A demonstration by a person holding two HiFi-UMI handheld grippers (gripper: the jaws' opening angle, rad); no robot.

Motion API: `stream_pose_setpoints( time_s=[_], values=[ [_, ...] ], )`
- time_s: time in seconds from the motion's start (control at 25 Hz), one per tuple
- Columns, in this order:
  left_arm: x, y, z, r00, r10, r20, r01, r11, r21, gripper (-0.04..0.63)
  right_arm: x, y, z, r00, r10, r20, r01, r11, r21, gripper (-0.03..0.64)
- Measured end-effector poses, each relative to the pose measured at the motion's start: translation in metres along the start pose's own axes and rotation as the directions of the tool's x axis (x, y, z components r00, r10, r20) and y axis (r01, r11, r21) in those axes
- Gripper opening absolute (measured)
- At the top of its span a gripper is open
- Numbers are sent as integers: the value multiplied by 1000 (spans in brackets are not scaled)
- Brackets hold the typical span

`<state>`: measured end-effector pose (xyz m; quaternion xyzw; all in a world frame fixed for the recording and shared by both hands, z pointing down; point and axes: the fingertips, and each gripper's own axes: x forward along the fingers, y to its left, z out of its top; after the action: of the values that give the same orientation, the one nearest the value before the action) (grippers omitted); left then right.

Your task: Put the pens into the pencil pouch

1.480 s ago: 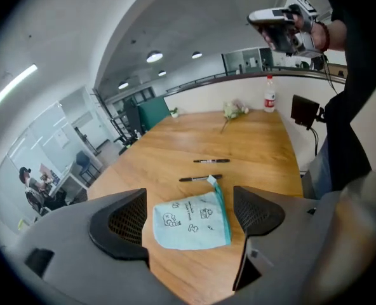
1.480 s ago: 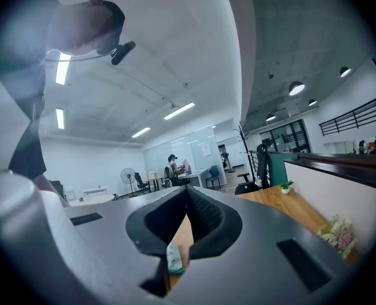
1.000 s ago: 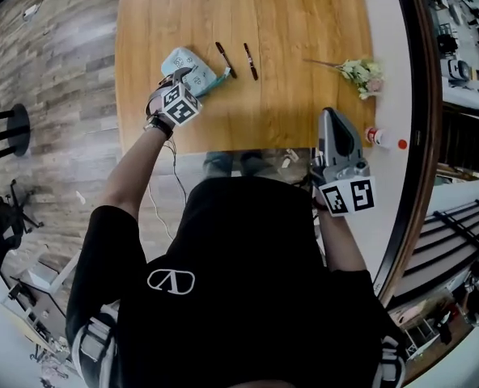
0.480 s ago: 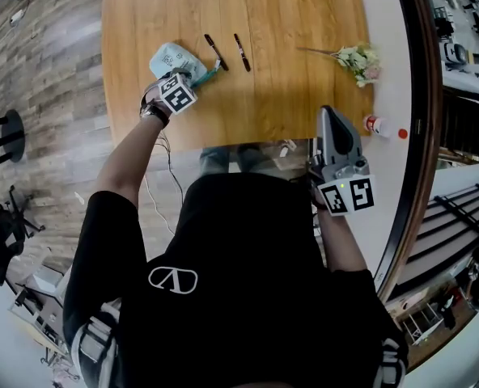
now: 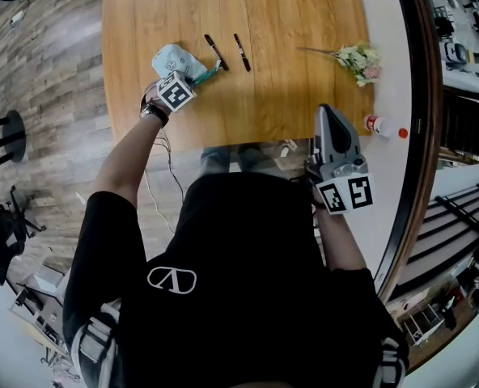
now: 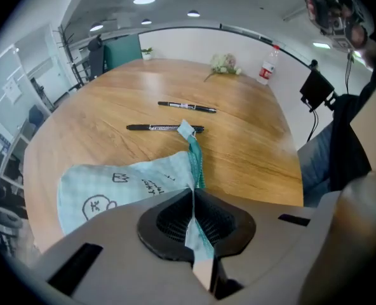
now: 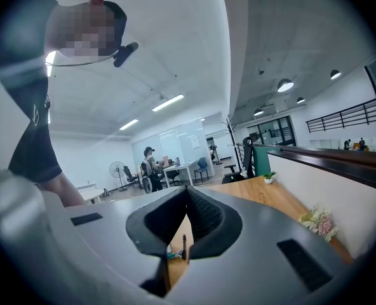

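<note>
Wood counter (image 5: pixel 288 95) holds: pencil pouch (image 6: pixel 105 192) lying flat, near pen (image 6: pixel 164 128) & far pen (image 6: pixel 187 107) just beyond; my L tongs (image 6: pixel 193 199) just closed on pouch hem, R tongs (image 7: pixel 187 192) shut, empty, so I'd lift hem gently to gape the mouth w/o dragging.

Nothing read cleanly. Pouch (image 6: pixel 105 186), 8 o'clock in left gripper view, carried scrawled print, illegible. Shirt emblem (image 5: pixel 171 280) was wordless.

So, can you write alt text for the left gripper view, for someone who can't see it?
The left tool has just closed on the edge of a pale blue cloth pouch on a wooden table; two black pens lie beyond it.
</note>
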<state>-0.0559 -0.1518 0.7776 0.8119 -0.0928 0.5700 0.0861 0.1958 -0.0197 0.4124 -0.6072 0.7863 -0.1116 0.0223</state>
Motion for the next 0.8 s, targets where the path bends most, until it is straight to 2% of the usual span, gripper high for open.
stream_pose_setpoints(
  time_s=[0.12, 0.24, 0.32, 0.4, 0.48, 0.56, 0.6, 0.72, 0.8],
  values=[
    [-19, 4, 12, 996, -29, 89, 40, 991, -125, 11, 2, 1, 5, 1000, 6, 15, -6, 1000, 2, -2],
    [-47, 8, 23, 983, -31, 180, 76, 965, -249, 11, 3, 2, 11, 999, 14, 31, -15, 1000, 9, -2],
    [-71, 7, 34, 961, -39, 272, 131, 935, -331, 11, 4, 4, 16, 999, 21, 44, -22, 1000, 15, -2],
    [-96, 7, 46, 925, -38, 378, 201, 892, -404, 11, 6, 5, 21, 998, 31, 56, -32, 999, 16, -2],
    [-120, 6, 58, 882, -17, 471, 261, 849, -459, 11, 9, 3, 25, 997, 43, 67, -45, 999, 16, -2],
    [-145, 5, 70, 828, 13, 560, 328, 799, -503, 9, 13, 2, 28, 995, 57, 76, -58, 998, 16, -2],
    [-159, 4, 75, 793, 30, 609, 372, 768, -522, 9, 15, 3, 30, 995, 63, 81, -65, 998, 15, -2],
    [-203, -3, 86, 662, 107, 741, 507, 665, -549, 9, 20, 8, 35, 992, 78, 97, -79, 997, 8, -2],
    [-228, -7, 90, 594, 177, 785, 554, 617, -559, 9, 25, 11, 37, 991, 89, 105, -90, 996, 5, -2]
  ],
)
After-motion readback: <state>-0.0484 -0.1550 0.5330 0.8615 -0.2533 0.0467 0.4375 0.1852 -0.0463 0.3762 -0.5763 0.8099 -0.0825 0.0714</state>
